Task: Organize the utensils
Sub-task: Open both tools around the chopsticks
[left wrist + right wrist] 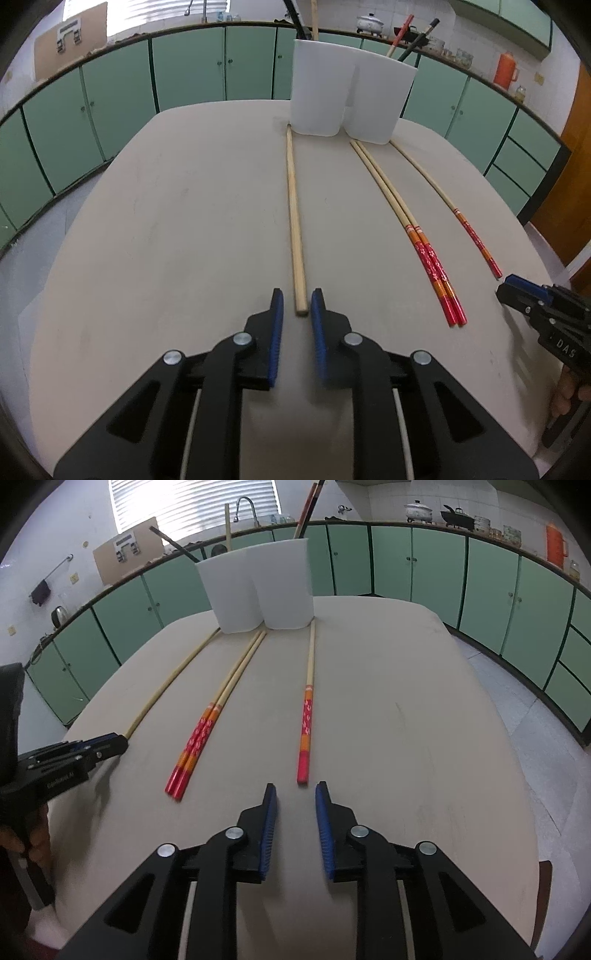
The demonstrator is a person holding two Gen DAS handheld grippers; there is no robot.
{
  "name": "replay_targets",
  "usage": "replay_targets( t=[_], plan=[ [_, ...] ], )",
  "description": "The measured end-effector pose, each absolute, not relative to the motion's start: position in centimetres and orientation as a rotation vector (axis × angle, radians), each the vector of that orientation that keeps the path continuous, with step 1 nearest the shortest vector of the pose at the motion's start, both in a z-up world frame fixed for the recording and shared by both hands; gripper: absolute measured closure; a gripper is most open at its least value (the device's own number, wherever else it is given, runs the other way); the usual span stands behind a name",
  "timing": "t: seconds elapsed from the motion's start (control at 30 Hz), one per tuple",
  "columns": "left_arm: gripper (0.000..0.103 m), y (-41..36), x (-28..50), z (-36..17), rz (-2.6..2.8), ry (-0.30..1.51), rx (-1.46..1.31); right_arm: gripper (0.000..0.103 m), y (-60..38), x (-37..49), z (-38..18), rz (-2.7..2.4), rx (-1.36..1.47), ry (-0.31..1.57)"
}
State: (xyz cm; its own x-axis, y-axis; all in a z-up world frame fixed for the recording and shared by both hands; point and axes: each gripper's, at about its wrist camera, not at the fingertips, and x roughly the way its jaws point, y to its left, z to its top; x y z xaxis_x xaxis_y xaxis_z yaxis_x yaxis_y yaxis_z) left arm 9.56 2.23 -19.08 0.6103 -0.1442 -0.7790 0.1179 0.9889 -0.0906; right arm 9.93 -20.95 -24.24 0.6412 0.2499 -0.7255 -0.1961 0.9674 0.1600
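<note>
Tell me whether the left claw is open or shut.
Open. The left claw has its blue pads apart, a gap of table between them, and the plain wooden chopstick has its near end in that gap, apparently ungripped.

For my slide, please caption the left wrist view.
Open left gripper straddles a plain wooden chopstick leading to the white holder.

Beige table [184, 221] bears chopsticks [436, 273] and white holder [347, 96].

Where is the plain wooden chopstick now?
The plain wooden chopstick lies on the table, left of the red-handled pair, its near end between the left gripper's open jaws.
</note>
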Motion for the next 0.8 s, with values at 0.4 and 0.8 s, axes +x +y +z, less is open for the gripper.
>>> replay_targets(
  t=[0.4, 0.8],
  plan=[
    [0.083, 2.0, 9.3, -19.1, -0.160, 0.892, -0.033, 0.081, -20.4, 10.8, -24.2, 0.234, 0.058, 0.843],
    [0.072, 1.4, 9.2, -19.2, -0.173, 0.890, -0.009, 0.081, -20.7, 10.9, -24.2, 0.239, 0.076, 0.845]
  ],
)
